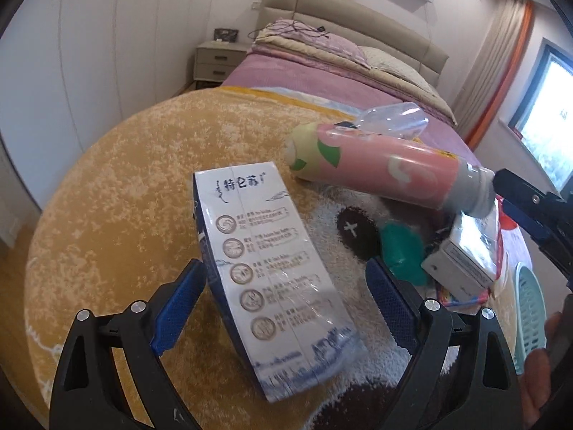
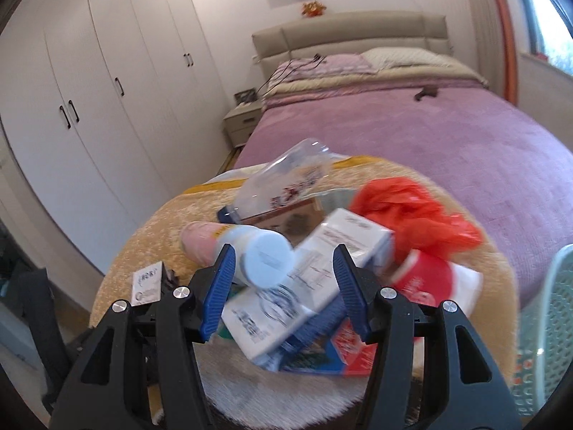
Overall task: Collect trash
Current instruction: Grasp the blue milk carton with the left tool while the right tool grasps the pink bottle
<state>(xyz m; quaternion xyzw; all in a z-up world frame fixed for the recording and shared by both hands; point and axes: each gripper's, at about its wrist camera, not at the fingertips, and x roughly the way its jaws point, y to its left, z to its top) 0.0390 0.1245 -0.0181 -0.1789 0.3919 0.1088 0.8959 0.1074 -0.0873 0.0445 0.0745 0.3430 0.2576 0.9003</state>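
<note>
left wrist view: the left gripper (image 1: pixel 284 308) had its fingers apart around a white-and-blue milk carton (image 1: pixel 272 268) lying on the yellow rug (image 1: pixel 107 186). right wrist view: the right gripper (image 2: pixel 284 286) was spread wide over a blurred white box (image 2: pixel 304 286), with the pink bottle (image 2: pixel 236 251) to the left.

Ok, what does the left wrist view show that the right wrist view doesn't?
Only the left wrist view shows the full printed face of the milk carton lying between the open left claw, and a green wrapper.

Only the right wrist view shows the red plastic bag, a red cup and the open right claw over the blurred pile.

Both show the pink bottle, the clear plastic bottle, the white box, the teal basket, the yellow rug and the bed.
</note>
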